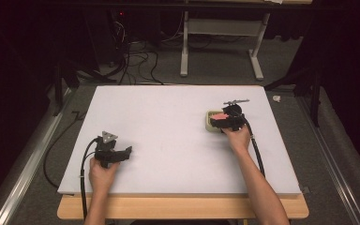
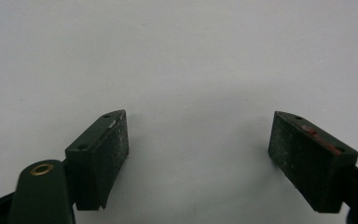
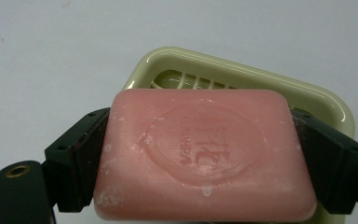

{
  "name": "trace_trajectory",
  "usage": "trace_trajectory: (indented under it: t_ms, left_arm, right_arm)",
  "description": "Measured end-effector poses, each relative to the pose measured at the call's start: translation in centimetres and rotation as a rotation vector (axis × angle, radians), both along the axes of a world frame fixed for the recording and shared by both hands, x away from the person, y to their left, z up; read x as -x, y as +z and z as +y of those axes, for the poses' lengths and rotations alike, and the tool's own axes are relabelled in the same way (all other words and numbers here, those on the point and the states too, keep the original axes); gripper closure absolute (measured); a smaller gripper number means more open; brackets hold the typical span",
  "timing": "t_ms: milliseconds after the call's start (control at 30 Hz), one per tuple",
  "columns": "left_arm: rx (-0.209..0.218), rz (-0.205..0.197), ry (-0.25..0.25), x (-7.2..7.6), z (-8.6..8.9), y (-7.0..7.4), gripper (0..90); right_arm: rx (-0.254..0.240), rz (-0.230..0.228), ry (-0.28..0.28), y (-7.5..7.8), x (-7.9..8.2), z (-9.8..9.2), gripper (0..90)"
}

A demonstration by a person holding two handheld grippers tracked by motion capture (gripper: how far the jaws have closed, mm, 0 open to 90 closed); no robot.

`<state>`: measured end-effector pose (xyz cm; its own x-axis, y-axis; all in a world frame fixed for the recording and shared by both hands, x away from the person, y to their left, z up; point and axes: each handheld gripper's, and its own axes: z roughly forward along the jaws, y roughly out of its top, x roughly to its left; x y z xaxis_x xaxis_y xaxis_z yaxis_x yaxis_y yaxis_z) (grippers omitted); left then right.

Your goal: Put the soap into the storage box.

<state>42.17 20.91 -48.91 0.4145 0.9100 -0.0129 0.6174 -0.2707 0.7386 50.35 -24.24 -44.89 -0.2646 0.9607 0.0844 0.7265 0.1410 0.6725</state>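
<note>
Both busy-ish: right gripper (image 3: 200,158) pinches pink soap (image 3: 200,154) apparently just above soap dish (image 3: 242,70); left gripper (image 2: 198,154) spread over table (image 2: 168,56).

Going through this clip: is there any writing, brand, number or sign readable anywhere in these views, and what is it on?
Pink soap bar, held between the right gripper's fingers over the cream soap dish: raised lettering inside an oval stamp, upside down to the camera and too worn and blurred to read.
Nothing else carries any text: none on the left gripper or the white table.
</note>
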Motion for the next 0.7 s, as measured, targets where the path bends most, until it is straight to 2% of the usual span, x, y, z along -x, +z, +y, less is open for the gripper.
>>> trace_trajectory:
  t_ms: [67,267,533,700]
  left_arm:
    - [0.000,0.000,0.000,0.00,0.00,0.00,20.6]
    - [0.000,0.000,0.000,0.00,0.00,0.00,20.7]
    - [0.000,0.000,0.000,0.00,0.00,0.00,20.7]
    - [0.000,0.000,0.000,0.00,0.00,0.00,20.7]
  right_arm:
    - [0.004,0.001,-0.003,-0.03,-0.04,-0.01,13.4]
    - [-0.031,0.013,-0.021,-0.12,-0.17,-0.26,13.2]
    - [-0.023,0.008,-0.021,-0.06,-0.09,-0.24,13.2]
    - [-0.016,-0.014,-0.023,0.30,0.12,-0.20,12.7]
